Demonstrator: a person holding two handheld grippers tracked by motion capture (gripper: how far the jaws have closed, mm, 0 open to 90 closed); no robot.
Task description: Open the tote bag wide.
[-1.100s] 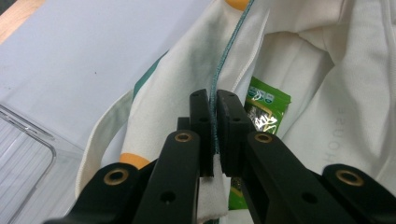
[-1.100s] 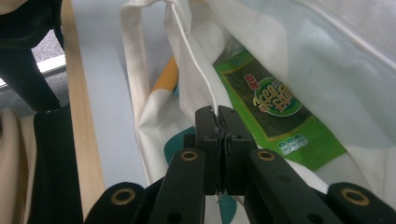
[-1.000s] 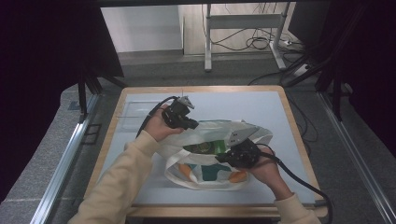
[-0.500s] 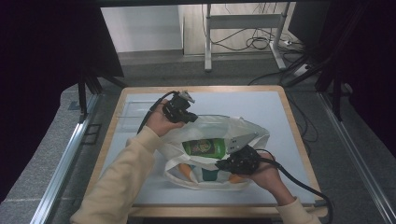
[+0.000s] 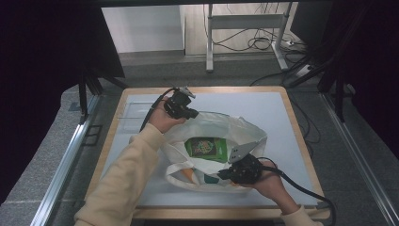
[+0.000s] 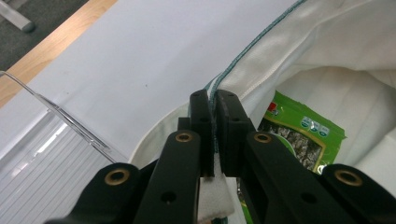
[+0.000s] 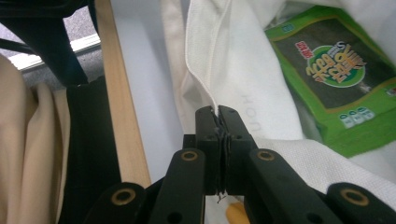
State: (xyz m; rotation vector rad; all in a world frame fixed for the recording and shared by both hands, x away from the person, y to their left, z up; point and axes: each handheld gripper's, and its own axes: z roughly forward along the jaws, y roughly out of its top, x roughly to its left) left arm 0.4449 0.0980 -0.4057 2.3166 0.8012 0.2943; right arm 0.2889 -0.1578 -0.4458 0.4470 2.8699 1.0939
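A white cloth bag (image 5: 235, 129) lies open on the table, its mouth pulled wide. Inside it rests a green snack packet (image 5: 205, 149) (image 6: 303, 135) (image 7: 341, 79). My left gripper (image 5: 192, 113) (image 6: 214, 100) is shut on the bag's far rim, along the green-stitched edge. My right gripper (image 5: 225, 176) (image 7: 218, 114) is shut on the bag's near rim, pinching a fold of the white fabric. The two grippers hold opposite sides of the opening apart.
The bag sits on a white table top (image 5: 273, 108) with a wooden border (image 5: 301, 141). A clear plastic tray (image 6: 51, 140) (image 5: 131, 115) lies at the far left of the table. Cables trail from both grippers.
The left gripper has pulled the far rim farther back and the right gripper has drawn the near rim toward the front edge, widening the bag's mouth and exposing the green packet.
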